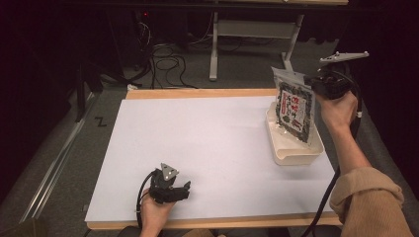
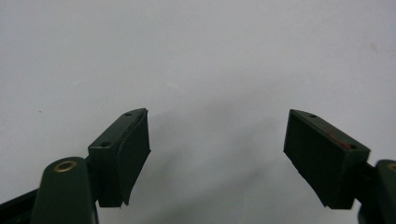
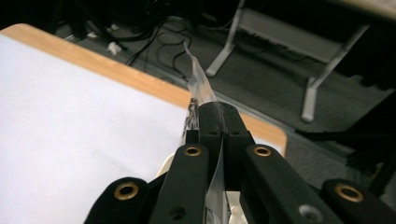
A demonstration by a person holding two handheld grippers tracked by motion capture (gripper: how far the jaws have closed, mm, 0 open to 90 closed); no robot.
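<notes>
High view: the right gripper (image 1: 316,83) pinches the top edge of a snack packet (image 1: 295,109), which hangs upright (long axis near vertical, printed face toward the table's middle), its bottom in the white tray (image 1: 279,148). The left gripper (image 2: 217,154) rests on the table (image 1: 197,143), jaws wide, holding nothing.

The printed wording on the snack packet (image 1: 295,111) is being rendered too small to be read. The packet's lower edge is being hidden behind the wall of the white tray (image 1: 296,157) beneath it. In the right gripper view, most of the packet (image 3: 200,88) is being covered by the right gripper (image 3: 215,116) clamped on it.
</notes>
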